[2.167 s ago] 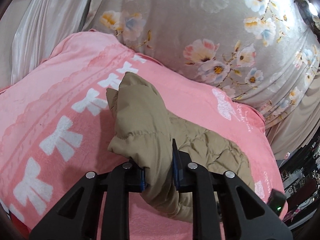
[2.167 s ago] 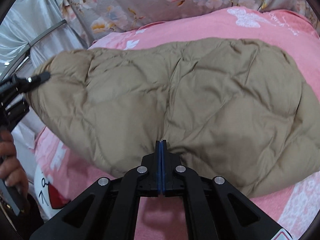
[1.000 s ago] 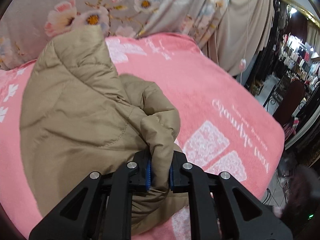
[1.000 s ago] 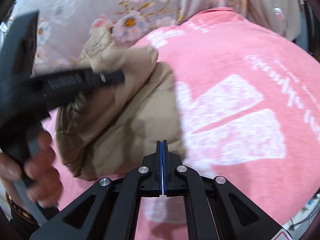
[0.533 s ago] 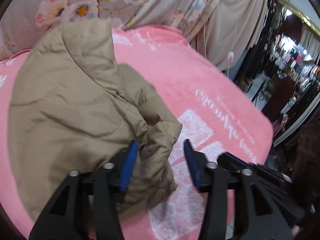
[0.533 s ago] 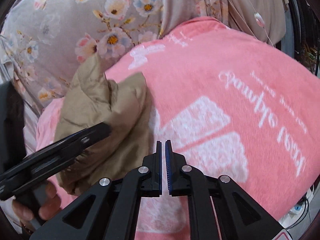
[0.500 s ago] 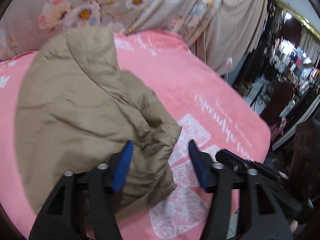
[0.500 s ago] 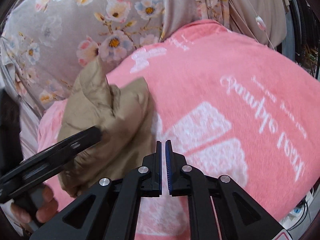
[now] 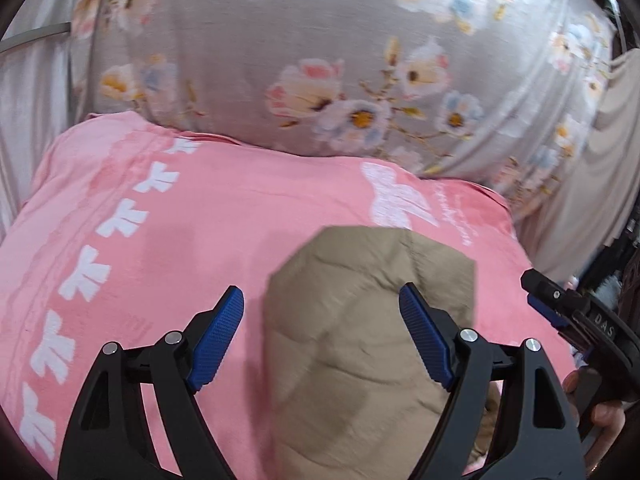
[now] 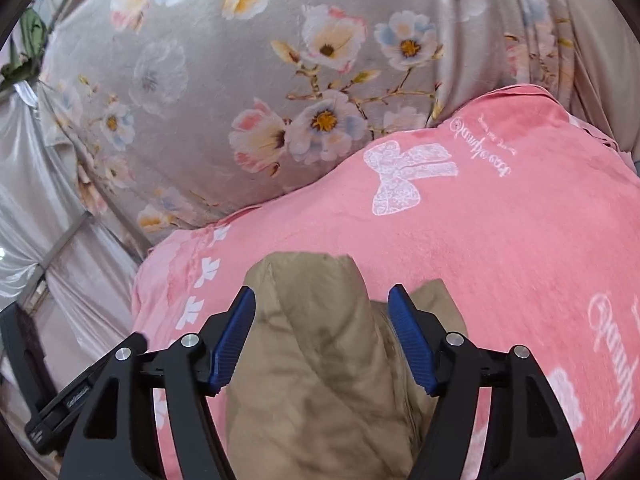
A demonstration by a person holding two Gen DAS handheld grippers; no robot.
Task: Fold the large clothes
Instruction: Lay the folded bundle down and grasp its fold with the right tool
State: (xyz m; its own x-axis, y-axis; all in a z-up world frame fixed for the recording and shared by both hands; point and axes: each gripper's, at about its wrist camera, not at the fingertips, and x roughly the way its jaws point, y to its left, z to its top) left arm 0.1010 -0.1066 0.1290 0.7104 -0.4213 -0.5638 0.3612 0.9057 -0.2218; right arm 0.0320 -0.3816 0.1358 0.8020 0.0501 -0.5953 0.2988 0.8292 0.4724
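A tan quilted puffer jacket [image 9: 360,340] lies folded into a compact bundle on the pink blanket [image 9: 224,216]. My left gripper [image 9: 322,300] is open and empty, its blue pads spread over the bundle's left side. My right gripper [image 10: 322,300] is open and empty too, straddling the same jacket [image 10: 320,360] from above. The right gripper also shows at the right edge of the left wrist view [image 9: 576,316], held in a hand. The left gripper's body shows at the lower left of the right wrist view [image 10: 80,384].
The pink blanket with white bows [image 10: 500,240] covers the bed. A grey floral quilt [image 9: 320,60] is piled behind it. Silvery curtain [image 10: 36,200] hangs at the left, beige fabric [image 9: 600,168] at the right.
My left gripper let go of the jacket and opened wide. My right gripper went from shut to open. Both swung back over the folded bundle, facing the floral quilt.
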